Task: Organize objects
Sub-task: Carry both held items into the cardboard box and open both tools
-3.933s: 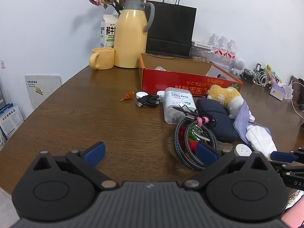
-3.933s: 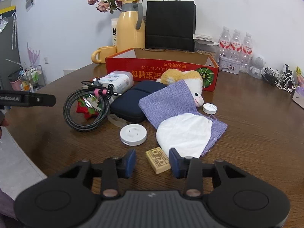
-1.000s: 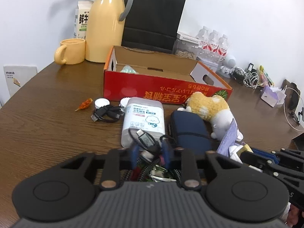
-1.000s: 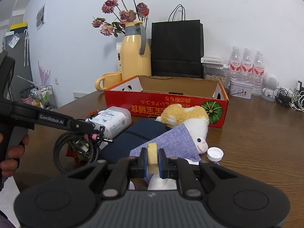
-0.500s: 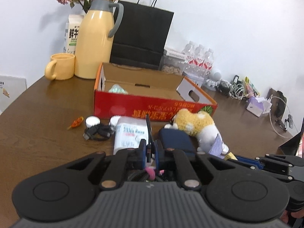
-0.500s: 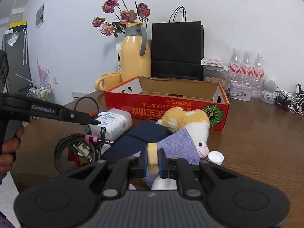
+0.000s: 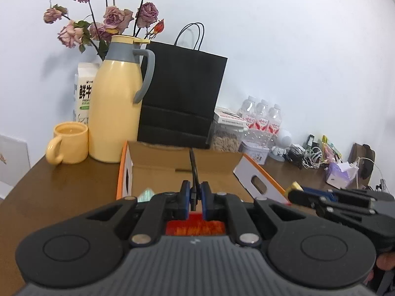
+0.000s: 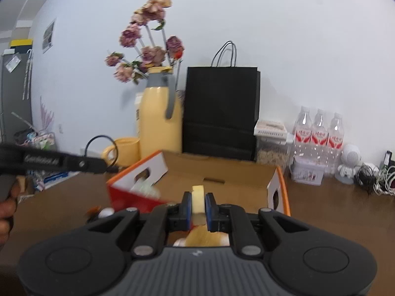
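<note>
Left wrist view shows the left gripper with its blue fingers pinching a thin black cable, which rises between them and stands against the open cardboard box. That box sits on the brown wooden counter, with an orange-edged flap on each end and a red outer wall just visible below the fingers. Behind it stand a yellow thermos jug with a grey handle, a yellow mug beside it, a milk carton, dried roses, and a black paper bag. Further right are three water bottles and a tangle of chargers. The right gripper reaches in from the right edge, carrying something yellowish at its tip.

Right wrist view is somewhat blurred. Its fingers are pressed onto a small pale-yellow block, held upright between them, in front of the box and above the counter. A yellow-and-white plush toy shows just beneath the fingers. The left gripper enters from the left, held in a hand, with a loop of the black cable arching above its tip.
</note>
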`<action>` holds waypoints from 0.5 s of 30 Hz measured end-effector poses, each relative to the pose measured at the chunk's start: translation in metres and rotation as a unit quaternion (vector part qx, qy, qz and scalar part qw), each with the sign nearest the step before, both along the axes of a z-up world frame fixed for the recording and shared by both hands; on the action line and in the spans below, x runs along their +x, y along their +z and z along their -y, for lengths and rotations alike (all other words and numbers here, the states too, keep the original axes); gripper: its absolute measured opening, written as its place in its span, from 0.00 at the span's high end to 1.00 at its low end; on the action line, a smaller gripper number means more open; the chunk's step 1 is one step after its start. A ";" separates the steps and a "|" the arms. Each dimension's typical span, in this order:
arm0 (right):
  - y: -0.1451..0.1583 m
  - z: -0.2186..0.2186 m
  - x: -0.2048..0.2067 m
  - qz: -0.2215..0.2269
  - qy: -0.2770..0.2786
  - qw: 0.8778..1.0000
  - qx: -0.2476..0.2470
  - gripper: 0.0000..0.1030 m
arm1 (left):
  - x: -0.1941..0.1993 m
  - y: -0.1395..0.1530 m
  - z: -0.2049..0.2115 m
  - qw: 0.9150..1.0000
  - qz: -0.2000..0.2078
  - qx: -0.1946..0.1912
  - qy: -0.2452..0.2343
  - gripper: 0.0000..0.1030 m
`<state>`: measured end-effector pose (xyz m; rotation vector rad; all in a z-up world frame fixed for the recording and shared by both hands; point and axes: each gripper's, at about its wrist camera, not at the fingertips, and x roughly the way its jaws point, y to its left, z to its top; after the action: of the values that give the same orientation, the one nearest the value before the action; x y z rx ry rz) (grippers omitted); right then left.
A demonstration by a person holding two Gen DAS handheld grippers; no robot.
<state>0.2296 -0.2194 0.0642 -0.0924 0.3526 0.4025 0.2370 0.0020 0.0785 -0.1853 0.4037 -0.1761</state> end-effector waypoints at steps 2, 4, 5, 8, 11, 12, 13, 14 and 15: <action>0.005 -0.001 0.025 -0.002 -0.007 1.000 0.002 0.90 | 0.017 0.001 -0.002 1.000 0.001 -0.002 0.005 0.91; 0.007 -0.002 0.050 -0.007 -0.014 1.000 0.005 0.90 | 0.036 0.000 -0.004 1.000 -0.002 -0.007 0.008 0.91; 0.007 -0.002 0.062 -0.011 -0.019 1.000 0.006 0.90 | 0.043 0.000 -0.005 1.000 -0.006 -0.009 0.010 0.91; 0.002 -0.002 0.095 -0.025 -0.033 0.999 0.009 0.90 | 0.071 -0.007 -0.006 1.000 -0.023 -0.008 0.017 0.91; -0.008 0.003 0.123 -0.045 -0.051 0.998 0.013 0.90 | 0.093 -0.016 -0.008 0.999 -0.037 -0.002 0.026 0.91; -0.013 0.004 0.131 -0.052 -0.060 0.997 0.013 0.90 | 0.099 -0.019 -0.009 0.999 -0.041 0.001 0.030 0.91; -0.019 0.007 0.138 -0.058 -0.070 0.996 0.011 0.90 | 0.106 -0.022 -0.009 0.998 -0.044 0.004 0.034 0.91; -0.025 0.009 0.143 -0.065 -0.077 0.995 0.009 0.90 | 0.110 -0.026 -0.010 0.998 -0.049 0.004 0.036 0.91; -0.031 0.012 0.148 -0.075 -0.083 0.994 0.007 0.90 | 0.115 -0.030 -0.011 0.998 -0.057 0.006 0.037 0.91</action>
<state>0.3773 -0.2310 0.0330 -0.0186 0.5013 0.2484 0.3519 0.0132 0.0486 -0.1993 0.5100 -0.0903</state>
